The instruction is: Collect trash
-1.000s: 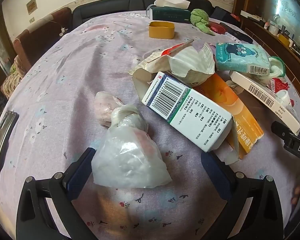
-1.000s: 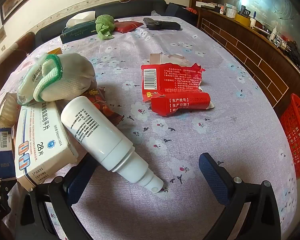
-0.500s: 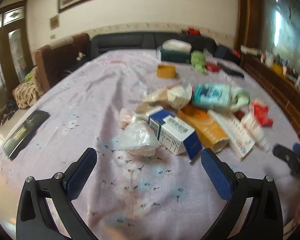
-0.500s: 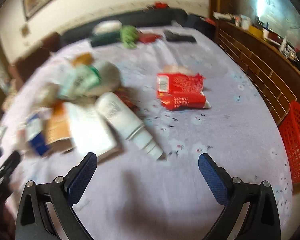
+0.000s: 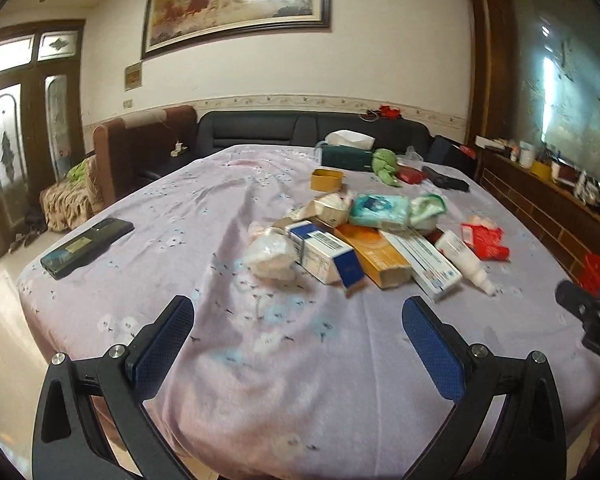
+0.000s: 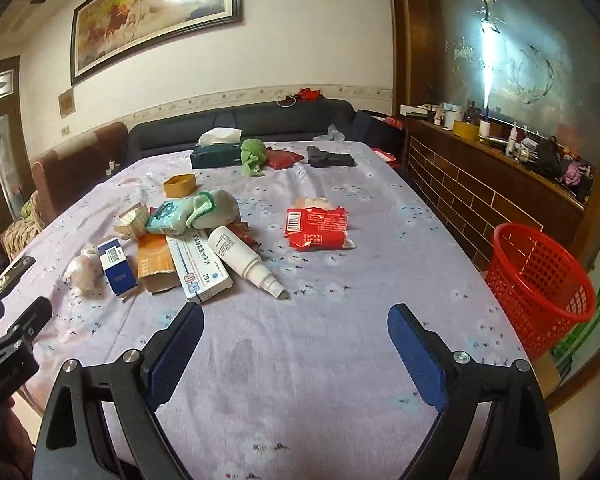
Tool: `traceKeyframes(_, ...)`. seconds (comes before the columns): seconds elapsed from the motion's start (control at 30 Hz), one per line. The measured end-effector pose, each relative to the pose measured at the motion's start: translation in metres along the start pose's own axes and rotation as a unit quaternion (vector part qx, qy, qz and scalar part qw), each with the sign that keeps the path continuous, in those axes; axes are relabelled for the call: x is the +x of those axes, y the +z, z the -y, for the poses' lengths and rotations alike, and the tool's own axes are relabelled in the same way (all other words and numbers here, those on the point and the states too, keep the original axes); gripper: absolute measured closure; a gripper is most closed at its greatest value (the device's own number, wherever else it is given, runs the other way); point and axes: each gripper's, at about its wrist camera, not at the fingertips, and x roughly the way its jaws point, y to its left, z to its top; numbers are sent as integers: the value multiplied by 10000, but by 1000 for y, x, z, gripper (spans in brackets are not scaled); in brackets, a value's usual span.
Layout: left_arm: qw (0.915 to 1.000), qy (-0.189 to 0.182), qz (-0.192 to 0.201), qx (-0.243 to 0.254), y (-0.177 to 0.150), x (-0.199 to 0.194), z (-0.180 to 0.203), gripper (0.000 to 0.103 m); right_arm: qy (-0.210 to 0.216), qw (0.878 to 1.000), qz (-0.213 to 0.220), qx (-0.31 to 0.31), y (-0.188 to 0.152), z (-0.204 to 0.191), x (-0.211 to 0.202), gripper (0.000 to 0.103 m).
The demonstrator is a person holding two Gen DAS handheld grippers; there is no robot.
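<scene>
A heap of trash lies mid-table on the lilac cloth: a crumpled plastic bag (image 5: 271, 255), a blue-white box (image 5: 325, 251), an orange carton (image 5: 374, 255), a long white box (image 6: 200, 266), a white bottle (image 6: 244, 258), a teal wipes pack (image 5: 379, 211) and a red wrapper (image 6: 318, 227). A red mesh basket (image 6: 540, 280) stands beside the table's right edge. My left gripper (image 5: 298, 340) is open and empty, held back from the heap. My right gripper (image 6: 296, 346) is open and empty, near the table's front.
A black phone (image 5: 88, 246) lies at the table's left edge. A yellow tub (image 5: 326, 179), a tissue box (image 6: 216, 154), a green cloth (image 6: 254, 156) and a black object (image 6: 330, 158) sit at the far end. A sofa stands behind, a wooden counter at right.
Both grippers have pulled back and up from the heap, still open and empty. The bag and bottle that lay between the fingers now lie well ahead.
</scene>
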Motion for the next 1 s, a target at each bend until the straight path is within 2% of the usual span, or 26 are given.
traceKeyframes(0.1, 9998, 44, 52, 194, -1, -4, 9, 0, -42, 10000, 38, -7, -5, 0, -6, 7)
traceKeyframes(0.4, 9996, 130, -83, 246, -1, 9, 12, 0, -213, 9993, 197, -215, -6, -4, -8, 8)
traceKeyframes(1.0, 9992, 147, -164, 324, -4, 12, 18, 0, -226, 9990, 155, -346, -8, -7, -7, 8)
